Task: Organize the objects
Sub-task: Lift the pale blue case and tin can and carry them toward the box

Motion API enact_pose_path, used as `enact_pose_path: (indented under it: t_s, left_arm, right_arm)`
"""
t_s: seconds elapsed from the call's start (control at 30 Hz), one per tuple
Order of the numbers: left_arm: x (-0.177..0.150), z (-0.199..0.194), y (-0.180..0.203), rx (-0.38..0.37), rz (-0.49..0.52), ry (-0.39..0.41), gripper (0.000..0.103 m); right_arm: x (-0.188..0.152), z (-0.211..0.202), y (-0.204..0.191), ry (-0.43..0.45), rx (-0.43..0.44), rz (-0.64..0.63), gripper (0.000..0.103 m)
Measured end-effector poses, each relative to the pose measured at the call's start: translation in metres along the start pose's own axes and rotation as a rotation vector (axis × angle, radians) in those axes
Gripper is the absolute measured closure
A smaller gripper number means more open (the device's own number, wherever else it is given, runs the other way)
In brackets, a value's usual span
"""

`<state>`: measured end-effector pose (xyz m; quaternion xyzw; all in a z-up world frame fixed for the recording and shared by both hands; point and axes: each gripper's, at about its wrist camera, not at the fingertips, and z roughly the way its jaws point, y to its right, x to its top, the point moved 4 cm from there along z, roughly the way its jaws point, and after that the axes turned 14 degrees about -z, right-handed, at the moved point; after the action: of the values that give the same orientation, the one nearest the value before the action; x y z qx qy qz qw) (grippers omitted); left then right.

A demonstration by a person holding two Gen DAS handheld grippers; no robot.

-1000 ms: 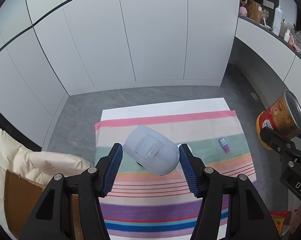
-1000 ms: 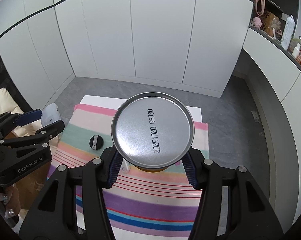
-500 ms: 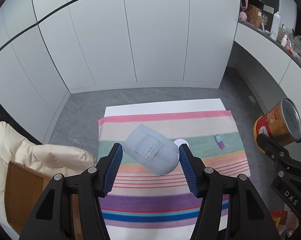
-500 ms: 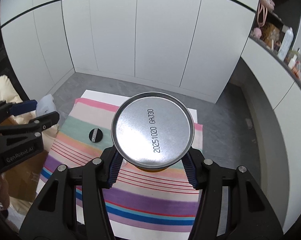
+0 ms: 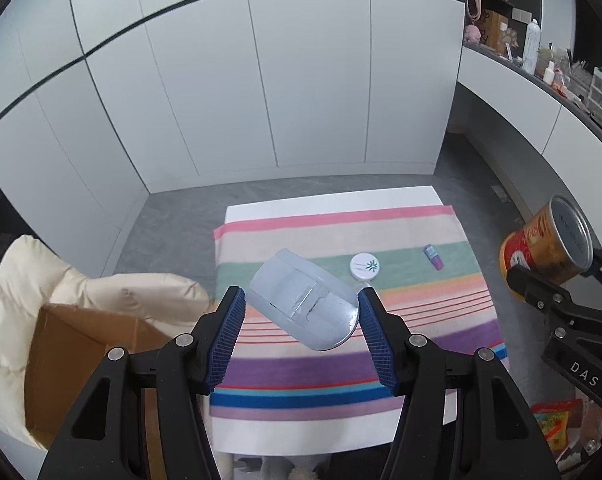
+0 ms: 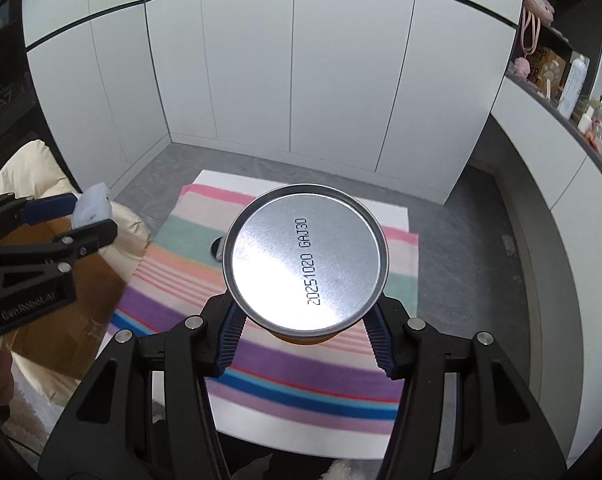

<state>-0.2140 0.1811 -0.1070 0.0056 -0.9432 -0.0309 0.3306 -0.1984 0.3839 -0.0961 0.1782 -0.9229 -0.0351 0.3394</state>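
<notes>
My left gripper (image 5: pixel 299 310) is shut on a pale grey-blue plastic container (image 5: pixel 301 300) and holds it tilted in the air above the striped cloth (image 5: pixel 341 228). From the right wrist view that left gripper (image 6: pixel 93 215) hangs over a cardboard box (image 6: pixel 73 312). The right gripper (image 6: pixel 304 314) is shut on an orange and red tin can (image 6: pixel 305 264), whose silver end with a printed date faces the camera. In the left wrist view the can (image 5: pixel 541 244) hangs beyond the table's right edge.
On the cloth lie a white round lid (image 5: pixel 365 267) and a small purple tube (image 5: pixel 433 257). A black round cap (image 6: pixel 217 249) peeks out behind the can. An open cardboard box (image 5: pixel 73 360) wrapped in cream padding stands left of the table. Snack packets (image 5: pixel 557 420) lie lower right.
Both grippers have drawn back and up from the table with their loads. The table looks smaller, the white lid has come out from behind the container, and more of the cardboard box shows.
</notes>
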Motion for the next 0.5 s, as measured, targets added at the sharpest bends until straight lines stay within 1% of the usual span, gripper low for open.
enact_pose_path:
  t_s: [0.07,0.17,0.27,0.33,0.4,0.5]
  left_arm:
    - [-0.007,-0.010,-0.006,0.005,-0.007,0.002,0.043]
    - [-0.019,-0.020,-0.012,0.005,-0.018,-0.022,0.043]
    - [-0.029,-0.036,-0.018,-0.004,-0.017,-0.011,0.043]
    - [-0.036,-0.048,-0.023,-0.013,-0.027,-0.004,0.043]
    - [-0.042,-0.056,-0.028,-0.028,-0.035,-0.014,0.043]
    - [-0.054,-0.065,-0.031,-0.029,-0.028,-0.027,0.043]
  right_arm:
    - [-0.008,-0.005,-0.003,-0.004,0.004,0.003,0.047]
    - [-0.021,-0.015,-0.008,-0.005,-0.016,-0.003,0.047]
    - [-0.034,-0.026,-0.011,-0.007,0.002,0.016,0.047]
    - [-0.041,-0.034,-0.015,-0.001,-0.001,0.014,0.047]
    - [-0.048,-0.040,-0.018,-0.002,-0.005,0.011,0.047]
    - [-0.059,-0.047,-0.022,-0.008,0.010,0.011,0.047]
